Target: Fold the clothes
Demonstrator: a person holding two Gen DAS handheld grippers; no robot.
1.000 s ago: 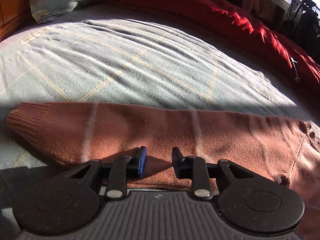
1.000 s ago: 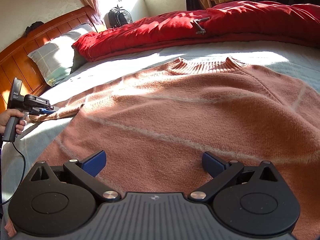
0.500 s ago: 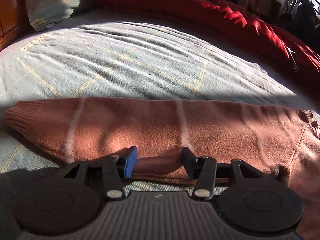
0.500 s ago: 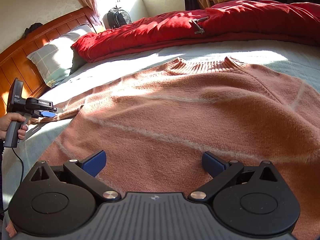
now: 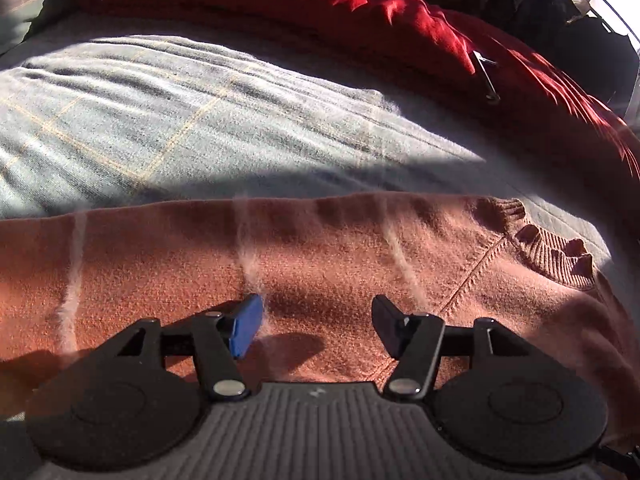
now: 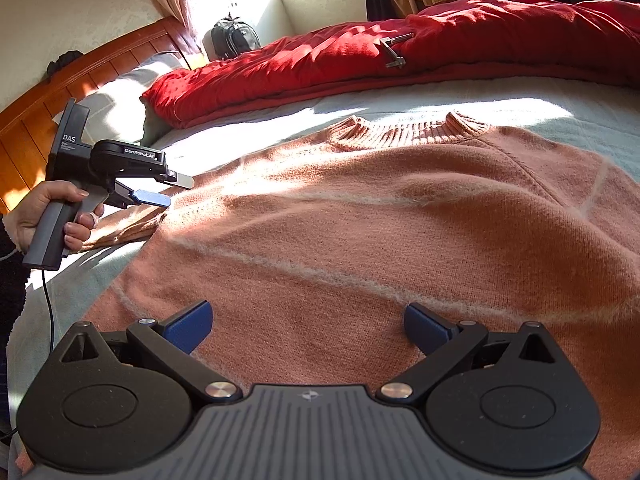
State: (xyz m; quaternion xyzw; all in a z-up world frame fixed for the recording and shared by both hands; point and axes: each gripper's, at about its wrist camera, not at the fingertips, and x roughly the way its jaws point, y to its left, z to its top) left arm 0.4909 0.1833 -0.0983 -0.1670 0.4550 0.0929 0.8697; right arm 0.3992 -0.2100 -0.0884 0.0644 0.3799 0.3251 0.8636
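A salmon-pink knit sweater (image 6: 380, 232) with thin pale stripes lies flat, front up, on the bed, its ribbed collar (image 6: 404, 132) toward the far side. In the left wrist view the sweater's sleeve and shoulder (image 5: 280, 256) stretch across, with the collar (image 5: 556, 248) at right. My left gripper (image 5: 316, 326) is open and empty, just above the sleeve near the shoulder; it also shows in the right wrist view (image 6: 168, 192), held by a hand. My right gripper (image 6: 306, 328) is wide open and empty over the sweater's lower body.
A red quilt (image 6: 400, 52) lies along the far side of the bed. A pale green checked bedsheet (image 5: 160, 112) covers the mattress. A pillow (image 6: 116, 108) and wooden headboard (image 6: 40, 104) are at left. A dark backpack (image 6: 234, 38) sits by the wall.
My left gripper has opened wider and moved right along the sleeve toward the shoulder and collar. The right gripper has stayed in place.
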